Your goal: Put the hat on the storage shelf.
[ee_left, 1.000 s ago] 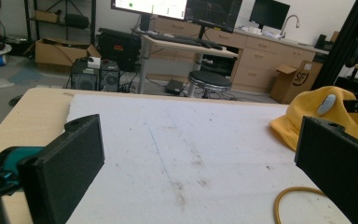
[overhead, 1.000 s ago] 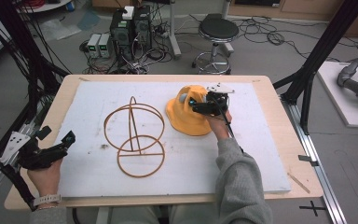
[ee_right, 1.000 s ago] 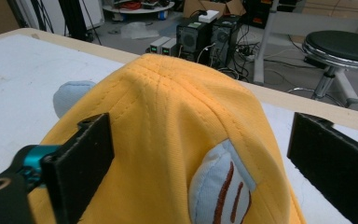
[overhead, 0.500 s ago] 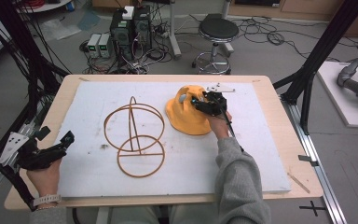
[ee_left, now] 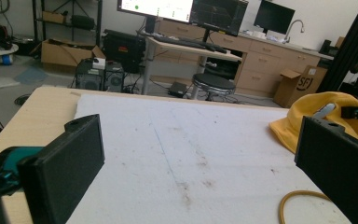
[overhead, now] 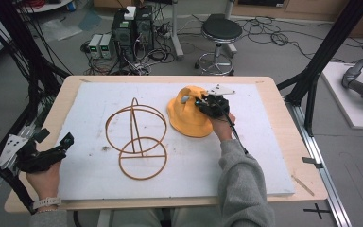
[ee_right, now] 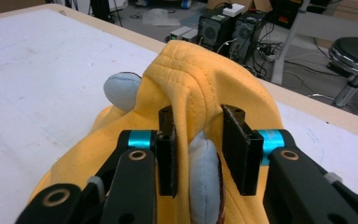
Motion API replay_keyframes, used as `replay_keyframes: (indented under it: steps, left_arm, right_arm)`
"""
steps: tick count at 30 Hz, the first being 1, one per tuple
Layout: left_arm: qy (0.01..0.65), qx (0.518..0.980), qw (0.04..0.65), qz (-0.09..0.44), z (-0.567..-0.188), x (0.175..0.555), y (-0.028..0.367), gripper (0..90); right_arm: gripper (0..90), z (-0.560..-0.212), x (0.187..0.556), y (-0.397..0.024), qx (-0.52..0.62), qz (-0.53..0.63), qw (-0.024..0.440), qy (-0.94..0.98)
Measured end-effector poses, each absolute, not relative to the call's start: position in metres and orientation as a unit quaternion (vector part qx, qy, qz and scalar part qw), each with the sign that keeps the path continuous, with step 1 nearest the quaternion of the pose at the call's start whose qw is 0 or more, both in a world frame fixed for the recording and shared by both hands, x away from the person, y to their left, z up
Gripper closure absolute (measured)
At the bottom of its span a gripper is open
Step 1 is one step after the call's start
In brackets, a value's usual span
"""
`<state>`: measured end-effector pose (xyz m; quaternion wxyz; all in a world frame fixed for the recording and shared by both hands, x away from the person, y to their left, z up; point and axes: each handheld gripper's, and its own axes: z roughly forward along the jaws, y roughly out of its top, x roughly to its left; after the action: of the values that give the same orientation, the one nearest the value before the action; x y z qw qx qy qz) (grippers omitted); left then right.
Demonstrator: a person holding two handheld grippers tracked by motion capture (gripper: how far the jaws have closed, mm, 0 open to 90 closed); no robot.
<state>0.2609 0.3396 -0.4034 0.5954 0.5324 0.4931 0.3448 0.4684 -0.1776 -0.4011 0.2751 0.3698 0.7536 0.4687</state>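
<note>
A yellow hat (overhead: 189, 118) with grey ears (overhead: 184, 99) lies on the white foam board (overhead: 94, 99), to the right of a brown wire stand (overhead: 133, 109). My right gripper (overhead: 199, 105) sits on the hat's right side. Its jaws have just been closing. In the right gripper view they pinch a raised fold of the hat (ee_right: 205, 79) with one grey ear (ee_right: 203, 172) between them (ee_right: 198, 116). My left gripper (overhead: 54, 138) rests at the board's left edge, open, with nothing between its jaws (ee_left: 200, 126). From there the hat (ee_left: 317, 105) shows far right.
The board covers most of the wooden table (overhead: 283, 109). A stool (overhead: 221, 29) and computer boxes (overhead: 132, 23) stand on the floor beyond the far edge. Black frame posts (overhead: 321, 52) rise at the right. A bit of the wire stand (ee_left: 303, 192) lies near the left gripper's right jaw.
The right gripper's jaws have drawn together on the hat's fold. Both hands have stayed in place, and the hat and wire stand have not shifted.
</note>
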Motion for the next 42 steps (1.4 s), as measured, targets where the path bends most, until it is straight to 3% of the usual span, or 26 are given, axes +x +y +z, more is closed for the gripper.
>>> replay_keyframes:
  steps: [10,20,28,42]
  left_arm:
    - [0.496,0.532,0.593,0.346,-0.405,0.261,0.341,1.7]
    - [0.496,0.534,0.592,0.346,-0.404,0.261,0.339,1.6]
    - [0.495,0.535,0.592,0.344,-0.404,0.262,0.338,1.7]
    - [0.493,0.534,0.595,0.342,-0.402,0.262,0.336,1.7]
  right_arm:
    - [82.1,-0.394,0.465,-0.183,0.360,0.479,0.284,0.748]
    - [83.4,-0.369,0.452,-0.195,0.354,0.522,0.322,0.706]
    - [83.5,-0.348,0.440,-0.208,0.358,0.555,0.326,0.676]
    - [83.4,-0.287,0.416,-0.209,0.320,0.597,0.354,0.646]
